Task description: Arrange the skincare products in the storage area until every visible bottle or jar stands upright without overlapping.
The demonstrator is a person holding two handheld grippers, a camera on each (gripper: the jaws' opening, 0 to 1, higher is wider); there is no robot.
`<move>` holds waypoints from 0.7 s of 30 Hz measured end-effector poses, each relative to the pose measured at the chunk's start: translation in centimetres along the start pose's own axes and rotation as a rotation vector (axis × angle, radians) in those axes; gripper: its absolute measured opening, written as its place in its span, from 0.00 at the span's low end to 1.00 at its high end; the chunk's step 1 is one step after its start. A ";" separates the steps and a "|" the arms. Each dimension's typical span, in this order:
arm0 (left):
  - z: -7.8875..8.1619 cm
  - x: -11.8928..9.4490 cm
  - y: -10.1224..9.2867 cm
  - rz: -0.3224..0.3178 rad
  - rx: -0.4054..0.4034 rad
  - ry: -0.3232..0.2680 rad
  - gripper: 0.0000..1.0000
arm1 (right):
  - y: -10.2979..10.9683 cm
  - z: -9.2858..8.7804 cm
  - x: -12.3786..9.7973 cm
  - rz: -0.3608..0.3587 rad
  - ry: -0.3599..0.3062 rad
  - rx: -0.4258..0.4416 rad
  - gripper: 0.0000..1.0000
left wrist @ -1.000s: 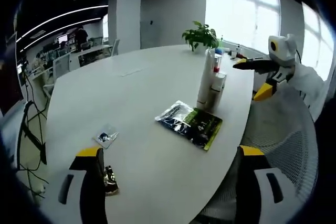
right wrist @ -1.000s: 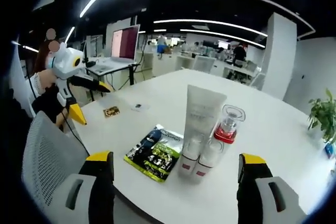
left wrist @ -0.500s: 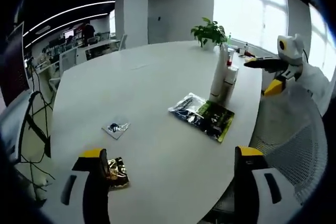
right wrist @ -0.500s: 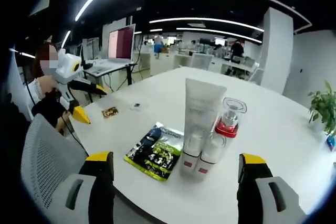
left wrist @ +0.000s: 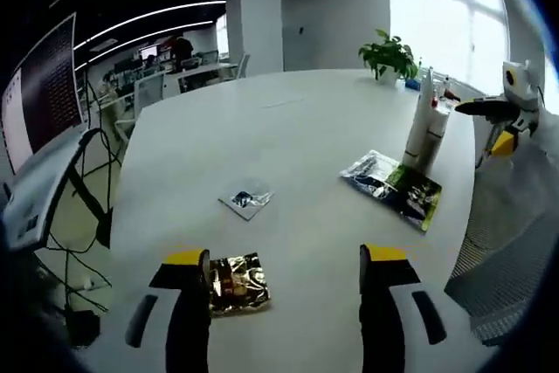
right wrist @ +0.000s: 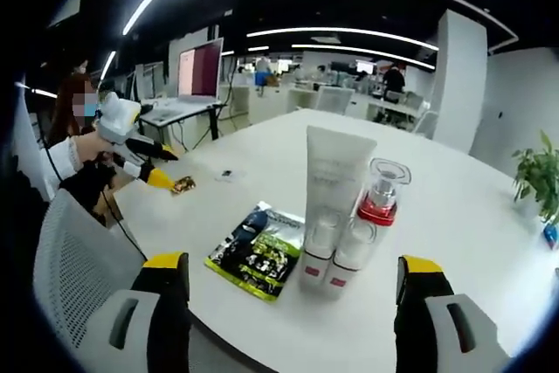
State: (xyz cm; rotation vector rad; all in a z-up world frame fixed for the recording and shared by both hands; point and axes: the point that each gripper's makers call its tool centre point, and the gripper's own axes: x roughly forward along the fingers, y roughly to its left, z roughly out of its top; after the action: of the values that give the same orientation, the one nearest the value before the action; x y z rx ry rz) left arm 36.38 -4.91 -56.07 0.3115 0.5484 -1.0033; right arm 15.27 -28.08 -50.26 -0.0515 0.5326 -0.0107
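Note:
A tall white tube (right wrist: 336,176) stands upright on the white table (right wrist: 454,216). Two small white bottles (right wrist: 330,259) stand in front of it, and a clear pump bottle with a red collar (right wrist: 381,196) stands beside it. The same cluster (left wrist: 425,128) appears far off in the left gripper view. My right gripper (right wrist: 294,312) is open, short of the bottles. My left gripper (left wrist: 286,303) is open, its left jaw next to a gold sachet (left wrist: 234,284). From the right gripper view, the left gripper (right wrist: 131,141) hovers by that gold sachet (right wrist: 183,185).
A green and black packet (right wrist: 259,253) lies flat before the bottles. A small dark sachet (left wrist: 247,201) lies mid-table. A mesh chair (right wrist: 65,277) stands at the table edge. A potted plant (left wrist: 390,54) sits at the far end. The right gripper (left wrist: 507,111) shows beyond the table.
My left gripper has come forward and down over the table, up to the gold sachet. The right gripper and the bottles have stayed put.

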 end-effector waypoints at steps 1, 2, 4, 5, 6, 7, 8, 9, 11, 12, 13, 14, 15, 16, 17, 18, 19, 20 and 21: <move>-0.4 0.3 0.4 0.011 -0.009 0.011 0.59 | 0.0 0.0 0.0 0.000 -0.001 0.000 1.00; -0.7 0.5 0.6 0.014 -0.010 0.020 0.60 | 0.0 0.0 0.0 -0.001 0.000 0.001 1.00; -1.3 0.8 1.0 0.028 -0.030 0.040 0.59 | 0.0 0.0 0.0 -0.001 0.000 0.001 1.00; -1.5 1.0 1.1 0.034 -0.033 0.044 0.58 | 0.0 0.0 0.0 -0.002 0.000 0.002 1.00; -1.8 1.2 1.3 0.040 -0.038 0.051 0.56 | 0.0 0.0 0.0 -0.003 -0.001 0.004 1.00; -2.0 1.3 1.5 0.044 -0.040 0.059 0.55 | 0.0 0.0 0.0 -0.003 0.000 0.005 1.00; -2.2 1.5 1.6 0.046 -0.039 0.061 0.53 | 0.0 0.0 0.0 -0.004 0.000 0.006 1.00; -2.5 1.7 1.8 0.049 -0.047 0.069 0.52 | 0.0 0.0 0.0 -0.003 0.001 0.006 1.00; -3.0 2.0 1.9 0.042 -0.065 0.085 0.53 | 0.1 0.0 0.0 -0.003 0.003 0.005 1.00; -3.3 2.3 2.3 0.045 -0.073 0.093 0.53 | 0.1 0.0 0.0 -0.004 0.003 0.006 1.00; -3.4 2.3 2.4 0.050 -0.072 0.092 0.53 | 0.1 0.0 0.0 -0.004 0.003 0.007 1.00; -3.6 2.5 2.6 0.059 -0.070 0.092 0.53 | 0.1 0.0 0.0 -0.004 0.003 0.006 1.00; -3.7 2.5 2.7 0.065 -0.075 0.098 0.53 | 0.2 0.0 0.0 -0.003 0.005 0.006 1.00; -3.9 2.5 2.9 0.076 -0.079 0.105 0.53 | 0.2 0.0 0.1 -0.003 0.005 0.006 1.00; -4.0 2.5 2.9 0.083 -0.077 0.108 0.53 | 0.2 0.0 0.1 -0.003 0.006 0.006 1.00; -4.3 2.5 3.0 0.090 -0.074 0.114 0.53 | 0.2 -0.1 0.1 -0.001 0.009 0.004 1.00; -4.6 2.6 3.2 0.093 -0.074 0.121 0.53 | 0.3 -0.1 0.1 0.000 0.009 0.003 1.00; -4.8 2.7 3.3 0.094 -0.074 0.125 0.53 | 0.3 -0.1 0.1 -0.001 0.011 0.003 1.00; -4.8 2.7 3.3 0.093 -0.075 0.126 0.52 | 0.3 -0.1 0.1 0.000 0.011 0.002 1.00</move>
State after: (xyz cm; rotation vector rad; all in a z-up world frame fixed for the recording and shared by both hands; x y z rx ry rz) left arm 38.91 -2.78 -61.56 0.3325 0.6780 -0.8751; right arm 15.33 -27.79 -50.40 -0.0496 0.5439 -0.0114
